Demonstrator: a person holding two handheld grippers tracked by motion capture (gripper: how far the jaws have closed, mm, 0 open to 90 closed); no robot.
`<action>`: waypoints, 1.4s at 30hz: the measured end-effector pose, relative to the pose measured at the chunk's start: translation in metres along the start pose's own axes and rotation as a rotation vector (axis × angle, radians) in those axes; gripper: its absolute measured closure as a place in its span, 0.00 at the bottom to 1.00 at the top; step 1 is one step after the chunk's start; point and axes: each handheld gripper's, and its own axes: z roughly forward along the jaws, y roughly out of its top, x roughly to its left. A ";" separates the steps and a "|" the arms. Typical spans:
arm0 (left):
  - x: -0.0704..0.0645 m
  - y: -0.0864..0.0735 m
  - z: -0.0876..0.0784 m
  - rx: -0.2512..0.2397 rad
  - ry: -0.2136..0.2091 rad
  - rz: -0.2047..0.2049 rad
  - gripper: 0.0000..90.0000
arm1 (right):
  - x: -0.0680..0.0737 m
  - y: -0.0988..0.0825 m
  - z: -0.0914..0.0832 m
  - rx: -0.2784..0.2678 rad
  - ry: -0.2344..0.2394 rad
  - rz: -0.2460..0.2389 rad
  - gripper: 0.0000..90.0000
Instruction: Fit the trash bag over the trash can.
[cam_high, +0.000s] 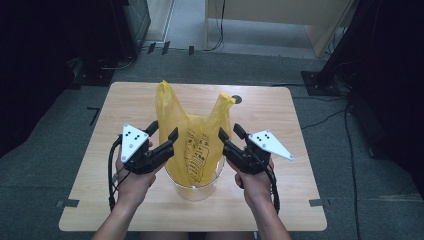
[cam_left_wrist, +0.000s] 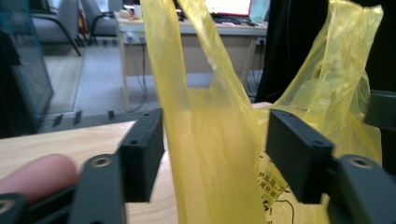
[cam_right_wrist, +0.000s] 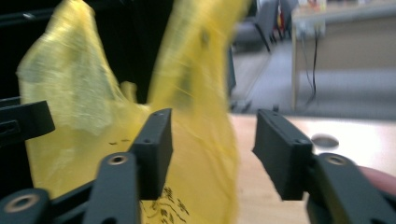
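A yellow plastic bag (cam_high: 196, 142) with black print stands in a clear round container (cam_high: 195, 191) near the table's front middle. Its two handles point upward. My left gripper (cam_high: 163, 129) is at the bag's left side, open; in the left gripper view the bag's left handle (cam_left_wrist: 205, 140) hangs between the spread jaws of the left gripper (cam_left_wrist: 215, 142). My right gripper (cam_high: 230, 130) is at the bag's right side, open. In the right gripper view the bag (cam_right_wrist: 196, 121) reaches into the gap of the right gripper (cam_right_wrist: 212, 140), blurred. Neither pair of jaws presses the plastic.
The wooden table (cam_high: 285, 195) has a small round hole (cam_high: 237, 99) at the back, behind the bag. Grey carpet with cables surrounds the table. A pale desk (cam_high: 280, 20) stands beyond it, with dark equipment on both sides.
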 end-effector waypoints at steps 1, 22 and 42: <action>0.001 -0.001 0.001 -0.001 -0.006 -0.009 0.73 | -0.006 -0.003 0.004 0.033 0.031 0.024 0.82; 0.059 -0.082 0.003 0.183 -0.055 -0.160 1.00 | -0.040 -0.068 0.016 0.187 -0.049 -0.026 1.00; 0.053 -0.090 -0.017 0.190 -0.098 -0.040 0.86 | -0.031 -0.077 -0.001 0.171 -0.033 -0.131 0.76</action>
